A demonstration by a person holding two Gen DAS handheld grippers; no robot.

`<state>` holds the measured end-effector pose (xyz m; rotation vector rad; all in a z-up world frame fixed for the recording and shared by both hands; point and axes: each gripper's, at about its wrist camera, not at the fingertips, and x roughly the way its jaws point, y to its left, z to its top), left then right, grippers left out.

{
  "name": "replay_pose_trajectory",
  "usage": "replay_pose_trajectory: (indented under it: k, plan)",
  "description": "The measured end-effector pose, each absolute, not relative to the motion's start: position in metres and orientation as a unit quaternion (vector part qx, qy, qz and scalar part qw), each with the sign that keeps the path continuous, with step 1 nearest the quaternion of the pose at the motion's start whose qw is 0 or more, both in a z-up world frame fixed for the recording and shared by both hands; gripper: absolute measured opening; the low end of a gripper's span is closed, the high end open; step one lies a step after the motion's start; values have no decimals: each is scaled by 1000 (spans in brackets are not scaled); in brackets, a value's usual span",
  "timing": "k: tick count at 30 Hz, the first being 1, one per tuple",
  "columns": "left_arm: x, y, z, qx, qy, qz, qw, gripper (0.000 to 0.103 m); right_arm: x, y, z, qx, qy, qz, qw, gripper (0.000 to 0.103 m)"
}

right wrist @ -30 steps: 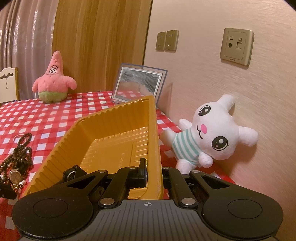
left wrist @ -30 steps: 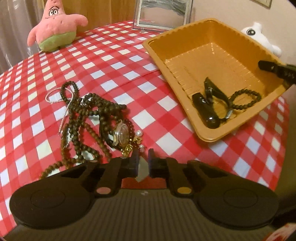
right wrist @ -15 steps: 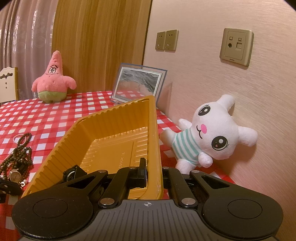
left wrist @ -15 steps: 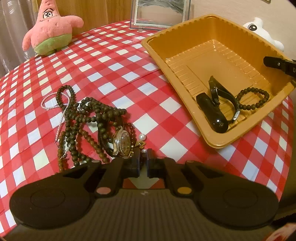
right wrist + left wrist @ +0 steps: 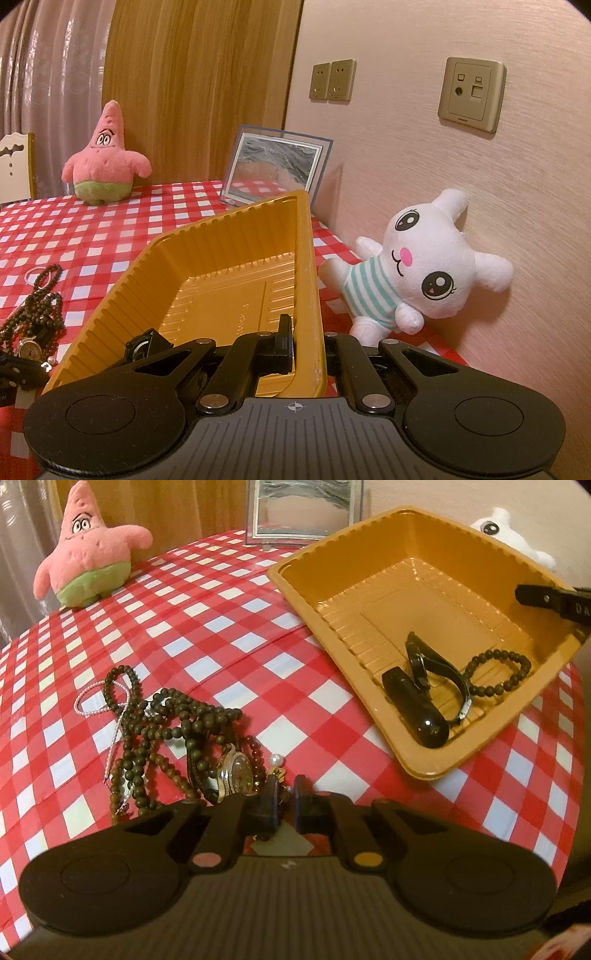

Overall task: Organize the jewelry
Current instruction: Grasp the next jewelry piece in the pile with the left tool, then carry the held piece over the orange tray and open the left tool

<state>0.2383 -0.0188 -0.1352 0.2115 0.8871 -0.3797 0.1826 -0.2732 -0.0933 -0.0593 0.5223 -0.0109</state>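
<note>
Our left gripper (image 5: pixel 285 800) has dropped closer to the jewelry pile (image 5: pixel 177 734) and pinched nearly shut on a small gold piece (image 5: pixel 279 774) by the watch (image 5: pixel 236 771), so we can lift it next; our right gripper (image 5: pixel 306 341) stays clamped on the orange tray (image 5: pixel 221 266) wall

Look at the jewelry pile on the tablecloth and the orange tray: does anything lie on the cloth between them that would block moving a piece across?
Nothing visible does. Between the jewelry pile and the orange tray only bare checked tablecloth shows. The right gripper grips the tray's far rim, off that path.
</note>
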Motion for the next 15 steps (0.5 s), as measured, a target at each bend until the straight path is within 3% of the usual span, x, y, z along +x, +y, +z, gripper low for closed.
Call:
replay_pose_trajectory:
  k: [15]
  plan:
    - [234, -25, -75, 48, 374, -224, 899, 6, 183, -275, -93, -28, 257, -4, 966, 4]
